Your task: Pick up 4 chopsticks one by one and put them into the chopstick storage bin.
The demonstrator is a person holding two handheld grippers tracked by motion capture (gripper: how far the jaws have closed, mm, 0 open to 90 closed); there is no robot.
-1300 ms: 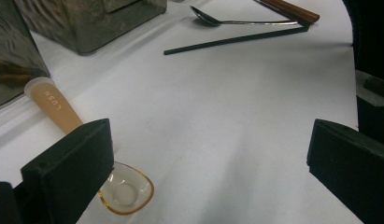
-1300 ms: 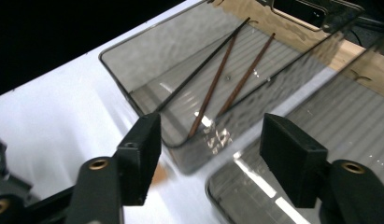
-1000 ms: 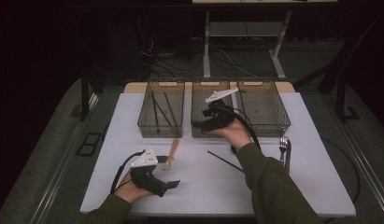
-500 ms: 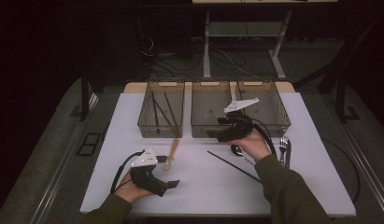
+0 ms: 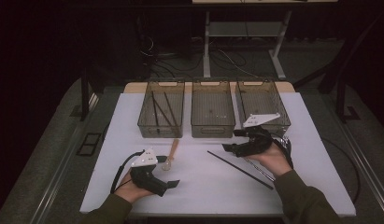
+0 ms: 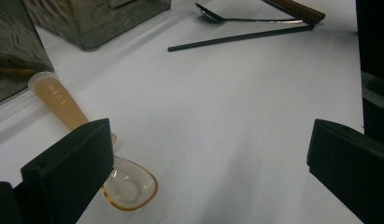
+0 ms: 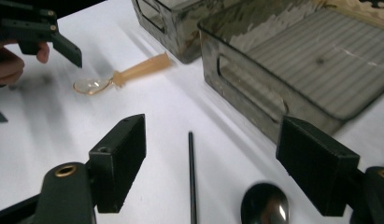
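Note:
My right gripper (image 5: 228, 148) hovers low over the white table in front of the right-hand bin, its tips pointing left. Its jaws have just been opening and stand open (image 7: 217, 163) with nothing held. A black chopstick (image 7: 191, 177) lies on the table under the gap, and a metal spoon (image 7: 265, 205) lies just right of it. My left gripper (image 5: 171, 178) rests at the near left, open (image 6: 208, 172), with an amber plastic spoon (image 6: 129, 191) beside its left jaw. The same chopstick (image 5: 238, 169) runs diagonally near the right hand.
Three smoky clear bins stand in a row at the back: the left bin (image 5: 161, 109) holds dark chopsticks, the middle bin (image 5: 213, 112) and the right bin (image 5: 262, 105) look bare. A fork (image 5: 285, 140) lies by the right wrist. The table's front edge (image 5: 217, 212) is close.
The right hand has come away from above the bins, moving right and toward me, and has sunk to the table beside the chopstick. The left hand has kept still.

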